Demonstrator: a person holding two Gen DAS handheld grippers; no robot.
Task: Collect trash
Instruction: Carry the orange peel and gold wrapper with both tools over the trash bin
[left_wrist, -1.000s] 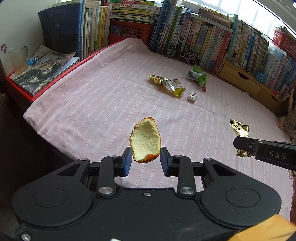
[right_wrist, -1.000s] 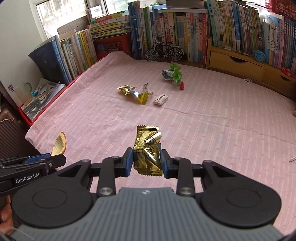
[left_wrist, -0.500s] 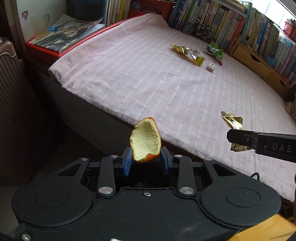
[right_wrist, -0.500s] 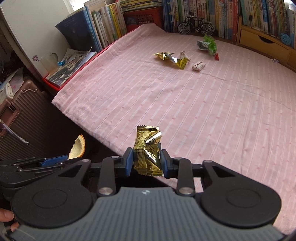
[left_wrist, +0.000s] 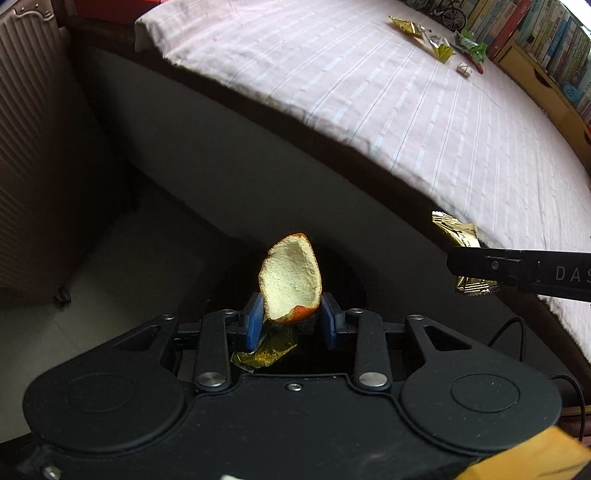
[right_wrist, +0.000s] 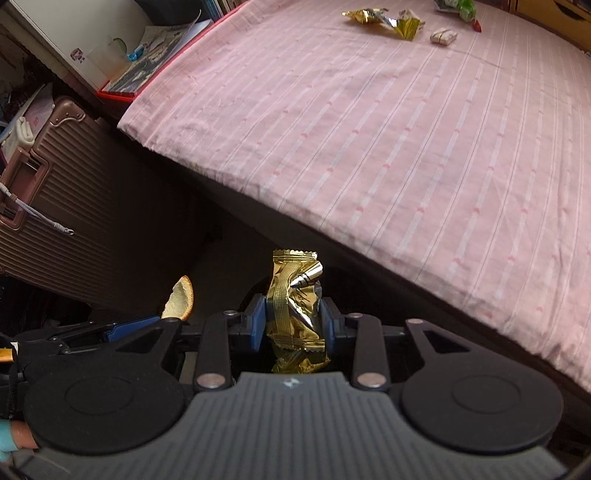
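My left gripper is shut on a piece of orange peel, held upright over a dark opening beside the bed; a gold wrapper lies in that opening below the fingers. My right gripper is shut on a crumpled gold wrapper, also off the bed's edge. In the left wrist view the right gripper shows at the right with its gold wrapper. In the right wrist view the orange peel appears at the left. More wrappers lie on the far side of the bed.
The pink striped bed fills the right and back. A ribbed brown suitcase stands at the left on the floor. Magazines on a red tray sit beyond the bed corner. A green wrapper and a small white packet lie far back.
Both grippers have pulled back off the bed and tipped down toward the floor, each still holding its piece. A dark opening with a gold wrapper has come into view under the left gripper.
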